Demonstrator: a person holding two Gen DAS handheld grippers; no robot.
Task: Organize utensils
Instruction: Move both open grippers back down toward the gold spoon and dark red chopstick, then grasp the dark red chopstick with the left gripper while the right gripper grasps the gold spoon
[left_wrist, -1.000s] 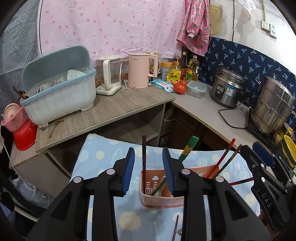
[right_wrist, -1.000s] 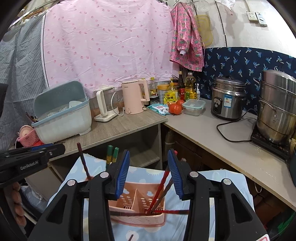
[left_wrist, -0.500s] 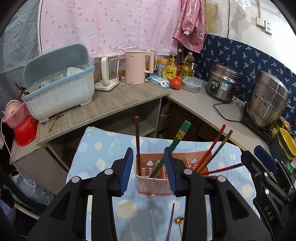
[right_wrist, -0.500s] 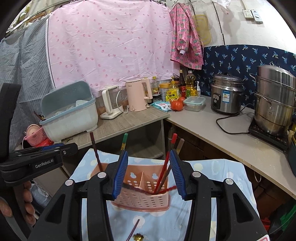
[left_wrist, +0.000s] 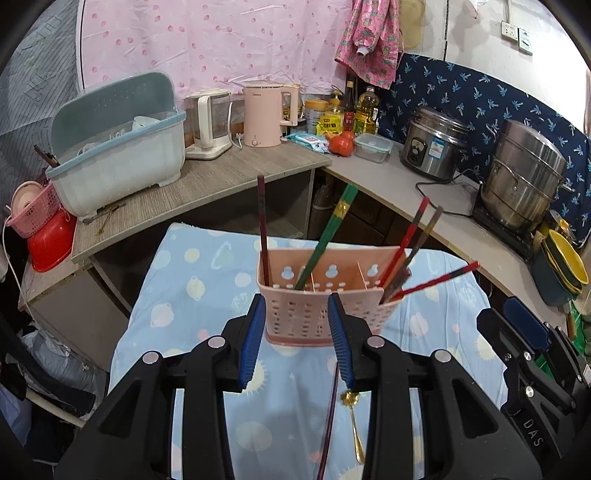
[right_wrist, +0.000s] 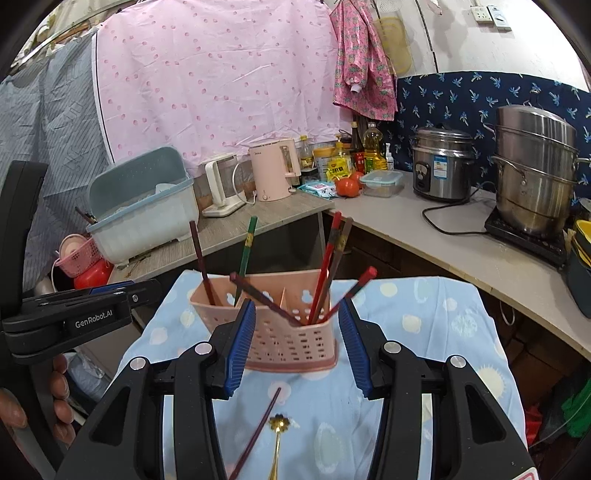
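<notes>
A pink slotted utensil basket (left_wrist: 321, 295) (right_wrist: 291, 332) stands on the blue patterned cloth (left_wrist: 192, 295), with several chopsticks in it: a dark one (left_wrist: 263, 221), a green pair (left_wrist: 325, 236), red ones (left_wrist: 402, 243). In front of the basket a dark red chopstick (left_wrist: 328, 417) (right_wrist: 258, 432) and a gold spoon (left_wrist: 354, 424) (right_wrist: 277, 443) lie loose on the cloth. My left gripper (left_wrist: 297, 332) hangs open just short of the basket, nothing between its pads. My right gripper (right_wrist: 297, 339) is open too, over the loose pieces, and empty. Each gripper shows at the edge of the other's view.
A grey counter behind holds a blue dish rack (left_wrist: 118, 147), two kettles (left_wrist: 262, 114), bottles, a rice cooker (left_wrist: 432, 144) and a steel steamer pot (left_wrist: 524, 173). A pink basket and red bowl (left_wrist: 48, 236) sit at the left. A hand (right_wrist: 55, 406) holds the left gripper.
Both grippers have drawn back from the basket and dropped a little. The basket now shows whole, and the loose chopstick and gold spoon have come into view.
</notes>
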